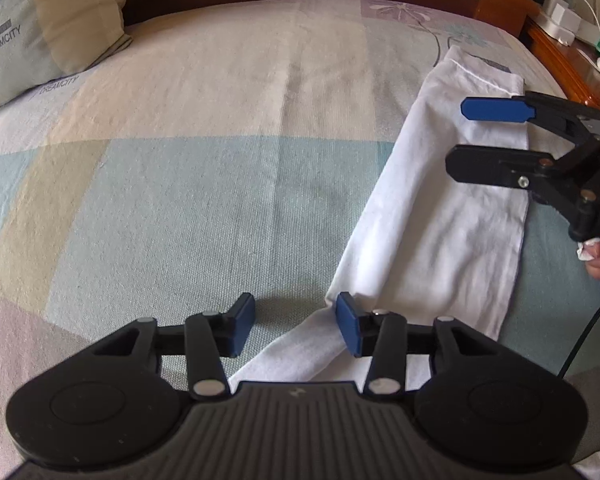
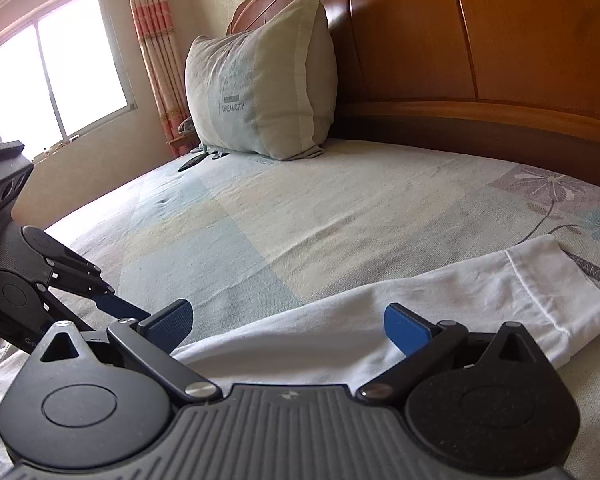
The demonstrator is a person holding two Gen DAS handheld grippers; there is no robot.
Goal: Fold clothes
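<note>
The white garment [image 1: 440,208], a soft folded strip with a stitched hem, lies on the patchwork bedsheet [image 1: 180,184] near the wooden headboard [image 2: 480,40]. Only the left wrist view shows the nightstand [image 1: 572,52] with its chargers beyond the garment; only the right wrist view shows the window [image 2: 56,68] and striped curtain [image 2: 152,40]. The pillow [image 2: 260,76] leans on the headboard. The left gripper [image 1: 296,324] stands apart, empty, over the garment's narrow end; the right gripper [image 2: 288,320] gapes empty above the cloth.

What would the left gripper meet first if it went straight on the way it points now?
Probably the bedsheet. The left gripper points steeply down, open, with bare sheet ahead between its fingers; the white garment lies just beside its right finger, so depth is uncertain.
</note>
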